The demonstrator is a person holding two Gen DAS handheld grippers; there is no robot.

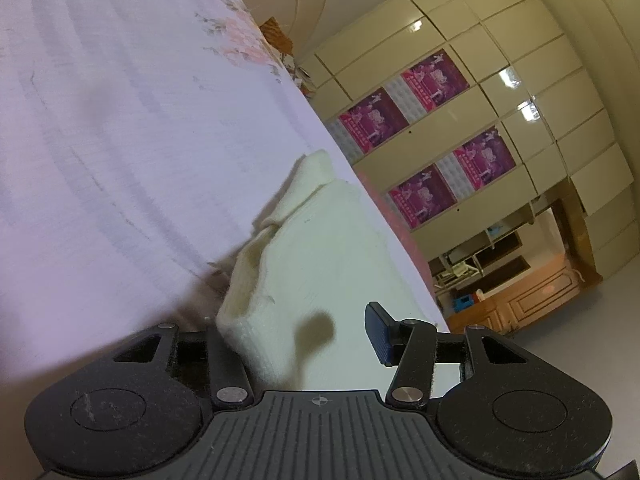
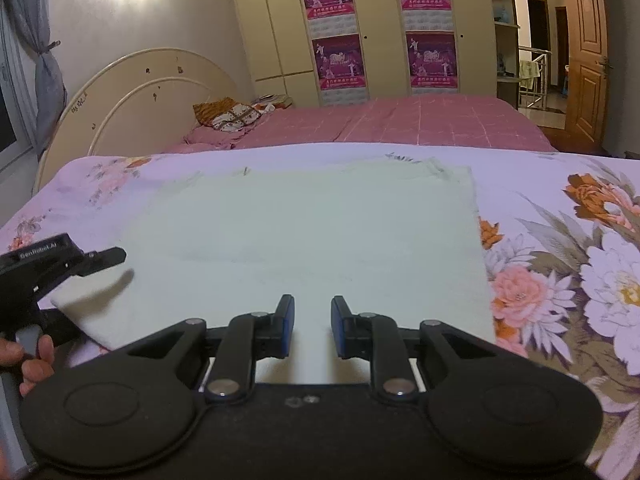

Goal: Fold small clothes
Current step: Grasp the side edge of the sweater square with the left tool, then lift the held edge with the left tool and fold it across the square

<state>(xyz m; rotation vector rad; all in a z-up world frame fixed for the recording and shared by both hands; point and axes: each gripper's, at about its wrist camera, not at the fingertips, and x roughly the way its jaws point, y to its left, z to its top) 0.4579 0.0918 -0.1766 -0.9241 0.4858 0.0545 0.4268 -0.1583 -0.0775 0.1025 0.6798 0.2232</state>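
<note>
A cream knitted garment [image 2: 304, 232] lies flat on the floral bedsheet [image 2: 560, 248]. In the left wrist view the garment [image 1: 304, 248] fills the space between the fingers, with a lifted fold at its near corner. My left gripper [image 1: 304, 336] is open around that corner; its right pad [image 1: 378, 332] shows and the left pad is hidden behind cloth. It also shows in the right wrist view [image 2: 80, 276] at the garment's near-left corner. My right gripper [image 2: 313, 326] is open, a narrow gap between its pads, over the garment's near edge.
A second bed with a pink checked cover [image 2: 400, 120] and pillows [image 2: 232, 114] stands behind. A cream wardrobe with purple posters [image 2: 380, 28] lines the far wall. A wooden door [image 2: 588, 60] is at the right. The person's hand [image 2: 28, 360] holds the left gripper.
</note>
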